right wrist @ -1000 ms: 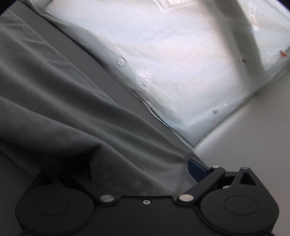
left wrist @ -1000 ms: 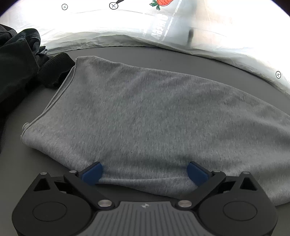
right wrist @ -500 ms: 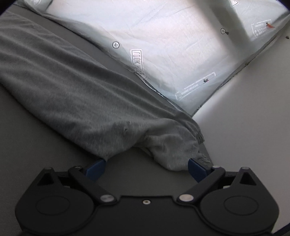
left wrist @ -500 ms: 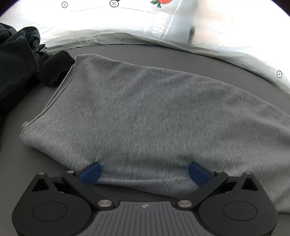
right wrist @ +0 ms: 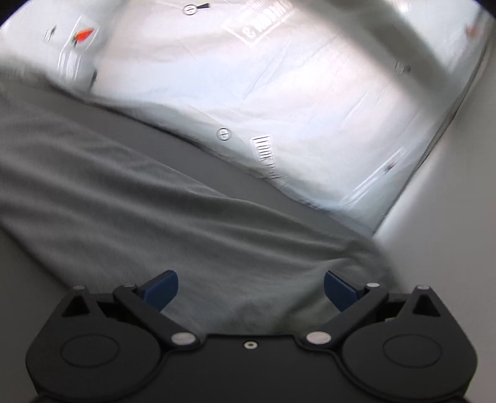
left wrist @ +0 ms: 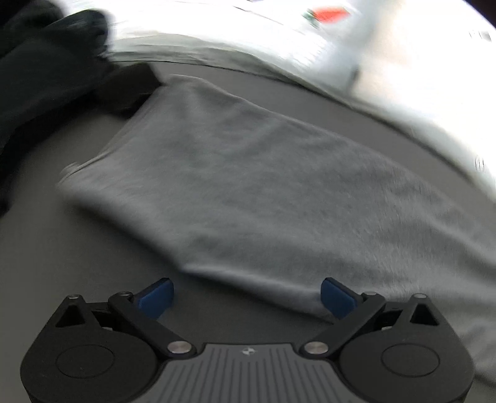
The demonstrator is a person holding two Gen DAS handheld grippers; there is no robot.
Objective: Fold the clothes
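A dark grey surface [left wrist: 55, 248] fills the low part of both views, matte and plain. Along its far edge lies a sheet of white plastic film [right wrist: 279, 93], wrinkled, brightly lit and printed with small circled marks, a barcode-like block, lettering too blurred to read and a red-orange picture [left wrist: 330, 14]. To the right of the film, in the right wrist view, is a pale, smooth area [right wrist: 449, 217]. Both views are blurred.

Both grippers shifted over the grey garment

The left gripper [left wrist: 246, 297] has drawn back, so the grey garment [left wrist: 263, 198] edge now lies just ahead of its wide-spread fingers. The right gripper [right wrist: 250, 291] has moved in over the cloth's bunched end; both views are blurred.
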